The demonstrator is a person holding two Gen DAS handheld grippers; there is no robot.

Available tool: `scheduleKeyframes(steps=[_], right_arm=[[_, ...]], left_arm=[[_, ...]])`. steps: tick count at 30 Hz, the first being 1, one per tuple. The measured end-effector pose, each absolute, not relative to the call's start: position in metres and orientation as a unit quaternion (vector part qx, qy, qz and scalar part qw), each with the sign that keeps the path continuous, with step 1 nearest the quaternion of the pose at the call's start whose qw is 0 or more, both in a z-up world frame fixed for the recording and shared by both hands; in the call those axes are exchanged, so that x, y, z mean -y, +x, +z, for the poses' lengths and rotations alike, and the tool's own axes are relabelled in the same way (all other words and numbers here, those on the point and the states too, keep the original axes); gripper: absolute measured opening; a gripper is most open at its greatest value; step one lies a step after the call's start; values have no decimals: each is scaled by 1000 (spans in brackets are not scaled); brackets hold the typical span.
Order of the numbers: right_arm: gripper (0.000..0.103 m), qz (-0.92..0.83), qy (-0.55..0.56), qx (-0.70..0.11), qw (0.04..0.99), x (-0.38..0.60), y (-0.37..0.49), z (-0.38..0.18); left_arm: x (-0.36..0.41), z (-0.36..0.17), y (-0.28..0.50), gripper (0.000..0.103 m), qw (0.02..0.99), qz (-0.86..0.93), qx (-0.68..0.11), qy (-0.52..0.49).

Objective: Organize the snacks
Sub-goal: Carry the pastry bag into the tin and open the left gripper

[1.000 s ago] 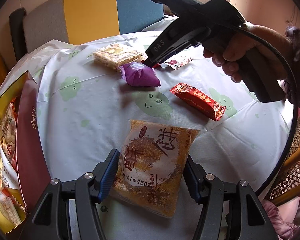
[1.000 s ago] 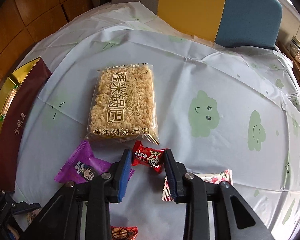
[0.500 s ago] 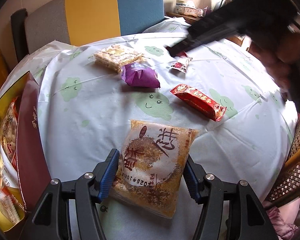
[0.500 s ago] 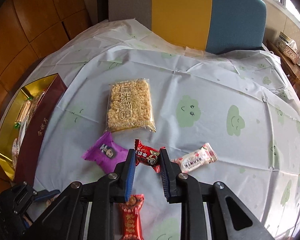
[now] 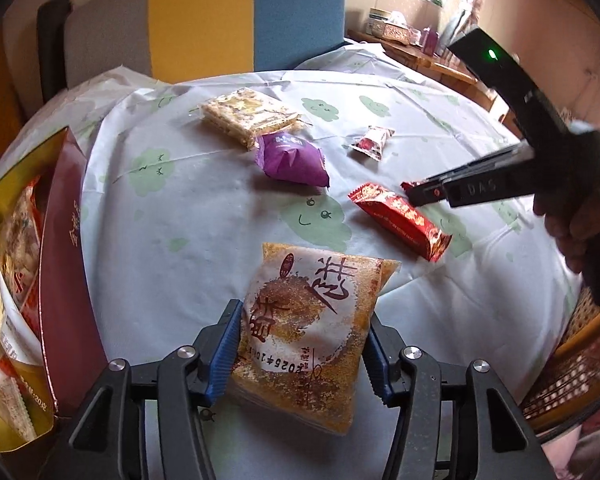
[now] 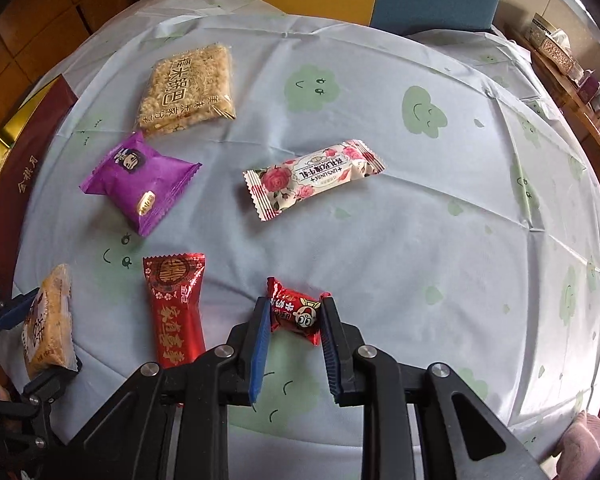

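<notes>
An orange sesame-cake packet [image 5: 312, 320] lies on the cloud-print tablecloth [image 5: 180, 240] between the blue pads of my left gripper [image 5: 302, 312]. Its jaws are closing and both pads touch the packet's sides. The same packet and gripper show at the lower left of the right wrist view, packet [image 6: 48, 316]. My right gripper [image 6: 295, 300] is shut on a small red candy [image 6: 296, 316], held a little above the cloth. From the left wrist view, the right gripper [image 5: 416, 196] hangs over the long red packet [image 5: 400, 220].
On the cloth lie a rice-cracker packet [image 6: 188, 88], a purple packet [image 6: 138, 182], a rose-print bar [image 6: 314, 176] and the long red packet [image 6: 174, 312]. A maroon and gold box [image 5: 60, 280] with snacks stands at the left edge. A rattan chair [image 5: 572, 360] stands on the right.
My right gripper has carried the red candy away from the rice-cracker packet toward the near right of the table. The left pads have drawn in against the orange packet.
</notes>
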State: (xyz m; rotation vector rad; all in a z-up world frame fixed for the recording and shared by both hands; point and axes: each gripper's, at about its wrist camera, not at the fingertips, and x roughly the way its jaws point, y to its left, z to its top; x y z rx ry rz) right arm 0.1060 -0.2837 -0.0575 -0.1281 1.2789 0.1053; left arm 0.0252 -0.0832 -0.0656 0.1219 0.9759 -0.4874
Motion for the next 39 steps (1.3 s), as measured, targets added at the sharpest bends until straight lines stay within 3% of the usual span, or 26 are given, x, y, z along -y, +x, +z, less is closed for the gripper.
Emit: scheduleKeyframes(steps=[11, 21, 32, 39], right_arm=[[24, 53, -78, -592, 800, 280, 103, -58], [24, 52, -98, -587, 802, 266, 98, -63], [24, 52, -105, -585, 802, 263, 96, -64], [24, 53, -106, -585, 803, 263, 96, -64]], left_arm=[[60, -27, 20, 56, 873, -211, -438, 20], [-35, 10, 28, 56, 904, -100, -413, -48], [-171, -29, 40, 57, 877, 111, -454, -112], [-188, -34, 38, 61, 871, 166, -448, -111]])
